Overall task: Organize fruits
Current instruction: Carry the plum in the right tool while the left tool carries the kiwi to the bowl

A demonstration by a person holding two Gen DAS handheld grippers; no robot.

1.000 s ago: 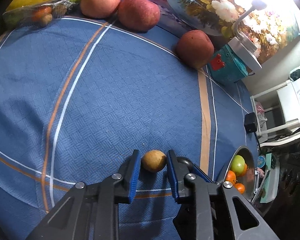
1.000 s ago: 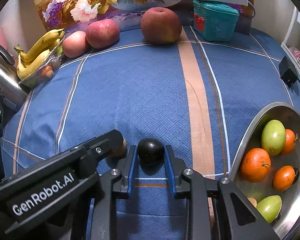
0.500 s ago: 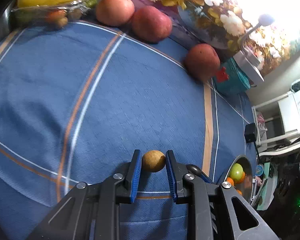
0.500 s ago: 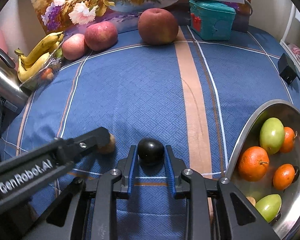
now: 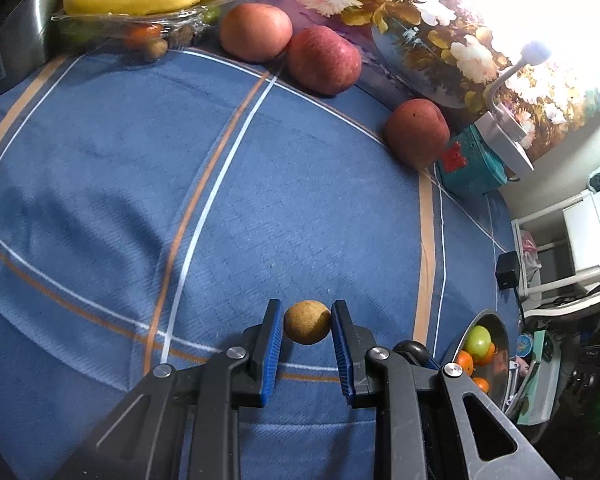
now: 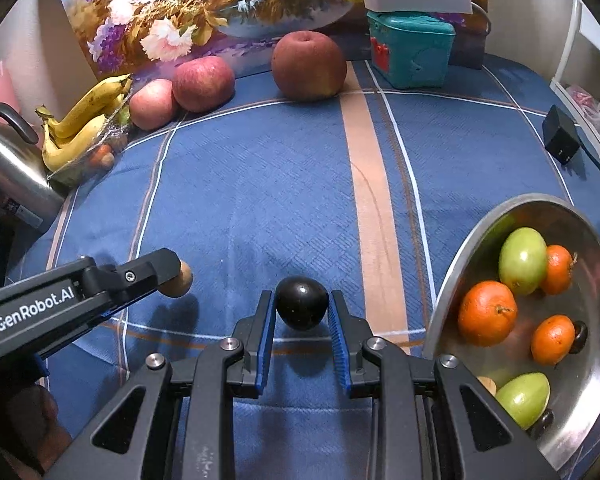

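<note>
Tan-brown and round, a small fruit point(image 5: 307, 322) is pinched between the blue pads of the left gripper point(image 5: 306, 334), the jaws closed down to the fruit's width; it appears lifted clear of the blue cloth point(image 5: 260, 200), though contact cannot be ruled out. A glossy black fruit point(image 6: 302, 303) is held the same way in the right gripper point(image 6: 301, 320), the jaws narrowed onto its sides and a shadow thrown on the cloth beneath. Neither fruit has a long axis to speak of (both are near-spherical), so orientation matters little. What the coming move is judged to turn on is the steel bowl point(image 6: 452, 280) — at about three o'clock from the right gripper and just beside it, already holding oranges and green fruits. The left gripper lies at nine o'clock of the right one, so the right hand is plainly the nearer to the bowl — its fruit would probably be delivered first.
</note>
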